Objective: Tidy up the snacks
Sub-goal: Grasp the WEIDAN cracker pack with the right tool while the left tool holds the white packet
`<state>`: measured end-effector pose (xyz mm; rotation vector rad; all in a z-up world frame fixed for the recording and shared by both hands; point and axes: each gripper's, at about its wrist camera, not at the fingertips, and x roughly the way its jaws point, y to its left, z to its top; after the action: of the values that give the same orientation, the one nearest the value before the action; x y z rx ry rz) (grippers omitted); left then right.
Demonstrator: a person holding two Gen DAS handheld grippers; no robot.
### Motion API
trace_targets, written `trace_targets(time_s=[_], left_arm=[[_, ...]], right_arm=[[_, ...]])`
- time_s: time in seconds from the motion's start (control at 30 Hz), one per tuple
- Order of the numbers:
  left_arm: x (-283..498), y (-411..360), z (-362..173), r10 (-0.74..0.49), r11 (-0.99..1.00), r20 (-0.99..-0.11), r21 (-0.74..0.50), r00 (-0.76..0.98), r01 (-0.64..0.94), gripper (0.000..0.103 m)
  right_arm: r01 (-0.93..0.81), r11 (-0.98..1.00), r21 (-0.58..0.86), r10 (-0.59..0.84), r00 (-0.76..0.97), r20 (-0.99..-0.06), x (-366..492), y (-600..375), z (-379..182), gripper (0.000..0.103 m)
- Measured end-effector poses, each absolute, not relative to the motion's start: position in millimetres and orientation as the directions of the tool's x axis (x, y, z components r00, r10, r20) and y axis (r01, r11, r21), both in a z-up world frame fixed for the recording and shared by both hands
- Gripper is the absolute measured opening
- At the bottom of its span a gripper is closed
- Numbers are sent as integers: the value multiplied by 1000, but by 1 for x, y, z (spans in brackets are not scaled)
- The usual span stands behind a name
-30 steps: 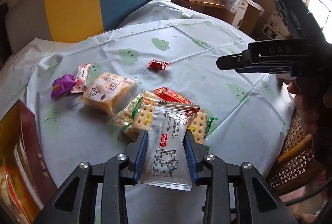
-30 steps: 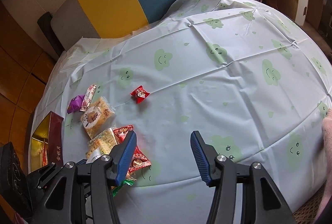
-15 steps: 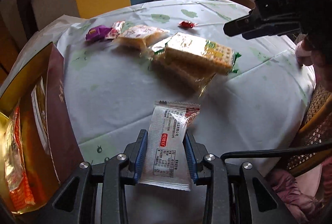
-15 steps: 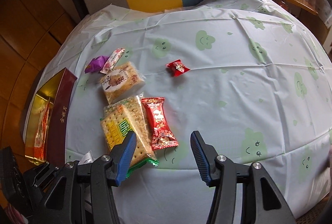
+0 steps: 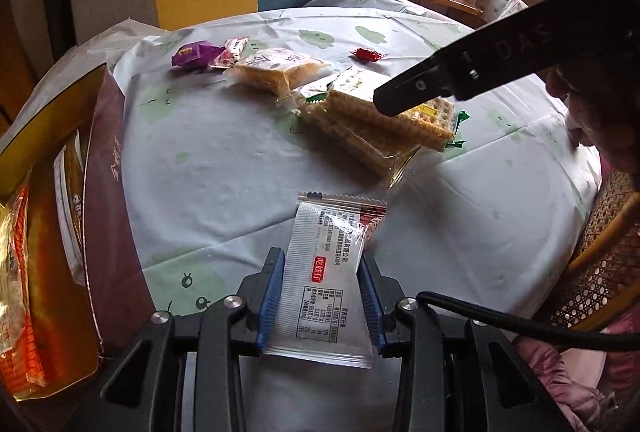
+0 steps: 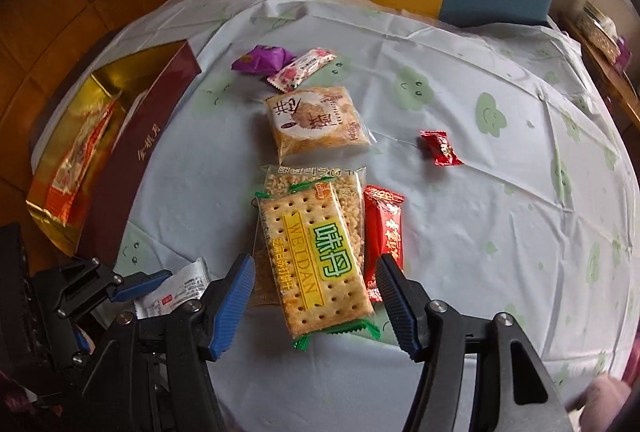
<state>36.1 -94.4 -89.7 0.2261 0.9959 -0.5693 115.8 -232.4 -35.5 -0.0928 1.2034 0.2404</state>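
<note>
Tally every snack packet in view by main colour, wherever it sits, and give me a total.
Purple: 1, the candy
Pink floral: 1, the small bar
Red: 2, the small candy and the long pack
Pale or clear with cracker or puffed rice: 3
White: 1, the sachet in the left gripper
Orange: 1, in the box
Total: 9

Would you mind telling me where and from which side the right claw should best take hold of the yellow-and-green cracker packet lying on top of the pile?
Grip the yellow-and-green cracker packet across its two long edges near the middle, coming from above. It lies flat on top of another packet, and the open right claw already straddles its width.
</note>
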Motion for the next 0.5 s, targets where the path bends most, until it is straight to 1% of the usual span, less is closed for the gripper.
trace_targets(time_s=[0.1, 0.17, 0.2, 0.23, 0.3, 0.5], left_arm=[[36, -94, -90, -352, 831, -837, -75, 418, 551, 38], [35, -94, -90, -352, 830, -835, -70, 423, 553, 38], [34, -94, -90, -352, 829, -833, -66, 427, 555, 38], [34, -95, -90, -353, 827, -831, -63, 430, 558, 37], [33, -96, -90, -350, 827, -829, -56, 435, 560, 37], [33, -95, -81, -344, 833, -832, -56, 435, 551, 34]], right_arm=[[-252, 967, 32, 111, 305, -946, 126, -229, -49, 63], [-262, 964, 40, 119, 293, -949, 129, -228, -56, 63], [-262, 963, 53, 130, 287, -949, 128, -228, -59, 60], [-266, 962, 69, 147, 286, -947, 126, -229, -62, 50], [-288, 956, 53, 148, 319, -936, 120, -226, -63, 49], [-306, 952, 30, 137, 334, -933, 120, -225, -63, 49]])
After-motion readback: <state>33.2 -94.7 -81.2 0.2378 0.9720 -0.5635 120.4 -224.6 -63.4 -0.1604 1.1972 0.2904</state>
